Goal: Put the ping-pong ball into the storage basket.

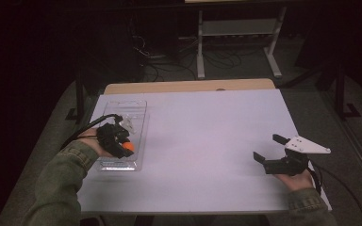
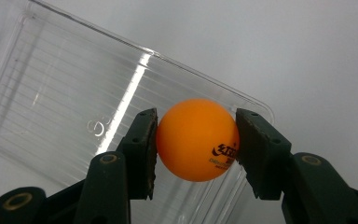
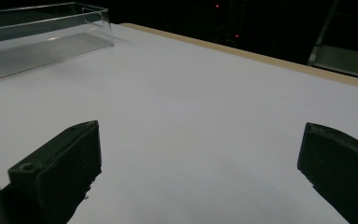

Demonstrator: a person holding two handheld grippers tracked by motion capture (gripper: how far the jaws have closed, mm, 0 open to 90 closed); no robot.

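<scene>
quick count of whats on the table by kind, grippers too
orange ball: 1, clamped in the left gripper over the tray
clear plastic tray: 1
grippers: 2, counting the open right gripper with nothing between its jaws
total: 4

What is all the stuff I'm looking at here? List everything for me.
ball: one, orange with dark print, clamped between the left gripper's pads over the tray
tray: one, clear plastic, on the table's left side
table: one, white top with a tan far edge
shelf frame: one, pale, on the dark floor beyond the table
cables: several, dark, on the floor beside the frame
left gripper: one, black, shut on the ball
right gripper: one, black with a grey plate, jaws wide apart above bare table
sleeves: two, olive green, at the bottom edge
</scene>
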